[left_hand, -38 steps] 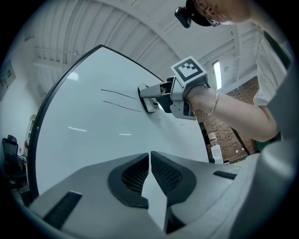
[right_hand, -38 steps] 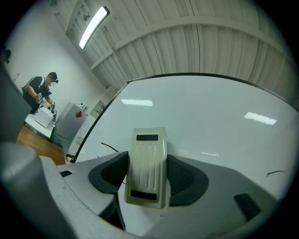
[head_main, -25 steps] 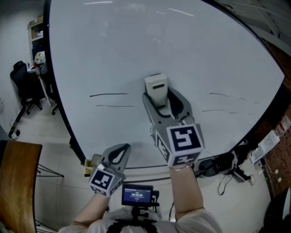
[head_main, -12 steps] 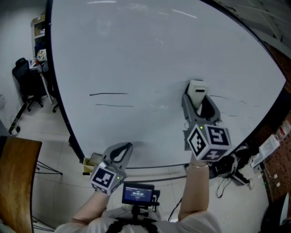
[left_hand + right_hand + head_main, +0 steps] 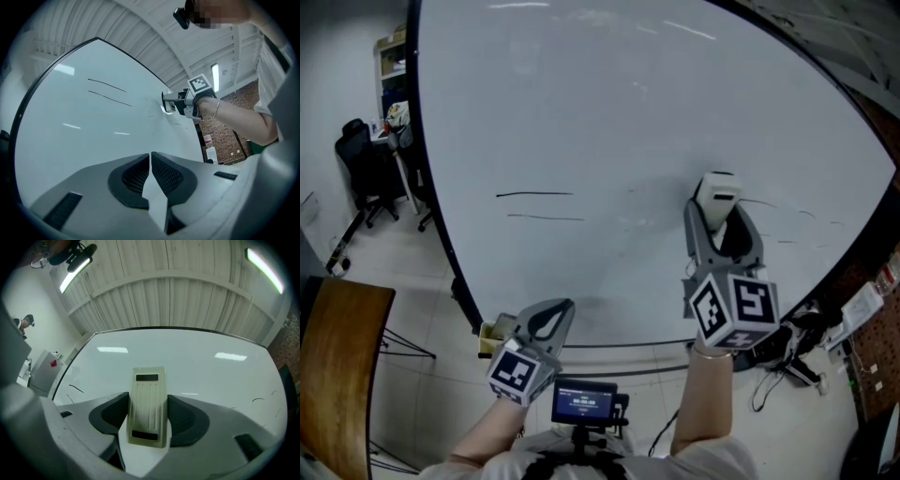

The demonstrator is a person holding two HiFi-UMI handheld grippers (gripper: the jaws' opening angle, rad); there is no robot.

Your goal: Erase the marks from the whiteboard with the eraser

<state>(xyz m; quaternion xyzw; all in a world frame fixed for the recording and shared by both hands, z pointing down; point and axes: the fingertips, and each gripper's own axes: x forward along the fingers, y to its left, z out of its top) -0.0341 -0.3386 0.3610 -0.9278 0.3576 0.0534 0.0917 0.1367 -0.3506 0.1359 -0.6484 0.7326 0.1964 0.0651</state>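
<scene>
Eraser [image 5: 717,191]: cream plastic block, ribbed back with two dark slots, clamped between the jaws of the right gripper [image 5: 718,214]. Jaws are closed on its long sides, and roughly the upper half sticks out past the tips. It sits up against the whiteboard [image 5: 609,103], right of centre and about mid-height. Left gripper view shows it at the board face. Can't confirm actual contact from any view.

Marks on the board:
- two long thin black lines [image 5: 534,194] on the left, one above the other, well apart from the eraser
- short curved strokes [image 5: 773,205] on the right, the nearest one starting just beside the eraser's right edge
- a few fainter strokes [image 5: 802,244] lower right
- faint specks [image 5: 633,223] between the long lines and the eraser

Left gripper [image 5: 557,307]: jaws pinched together, nothing between them. It's held low, near the board's bottom-left edge, pointing up at the board, well apart from the right one.

Off the board:
- small screen unit [image 5: 583,401] at the person's chest
- yellowish box [image 5: 491,335] just beside the left gripper
- wooden tabletop [image 5: 337,375] lower left
- black office chair [image 5: 358,159] on the floor at left
- cables [image 5: 783,352] lower right
</scene>
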